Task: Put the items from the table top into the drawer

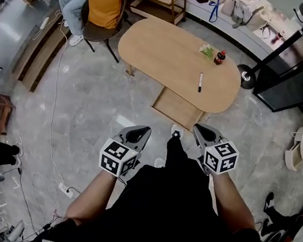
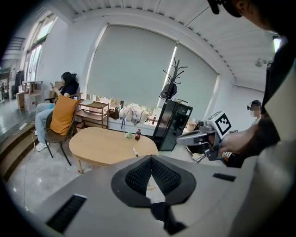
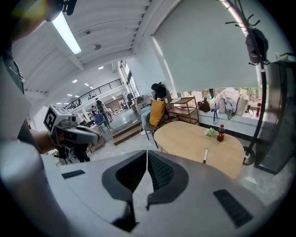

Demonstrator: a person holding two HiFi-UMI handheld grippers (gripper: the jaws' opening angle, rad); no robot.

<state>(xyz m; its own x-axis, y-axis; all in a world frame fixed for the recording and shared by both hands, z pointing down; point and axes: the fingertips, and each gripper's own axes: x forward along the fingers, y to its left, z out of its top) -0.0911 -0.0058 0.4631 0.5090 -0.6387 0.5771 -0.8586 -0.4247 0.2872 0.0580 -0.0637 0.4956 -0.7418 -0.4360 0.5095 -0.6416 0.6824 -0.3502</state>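
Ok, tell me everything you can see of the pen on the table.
The pen is a slim straight stick, dark at the ends with a pale middle, likely a plastic marker. Whether it is capped is too small to tell. It lies flat on the bare wood of the table, close to the edge nearest the person and pointing roughly towards them. It lies well apart from the bottle, and only the tabletop touches it.
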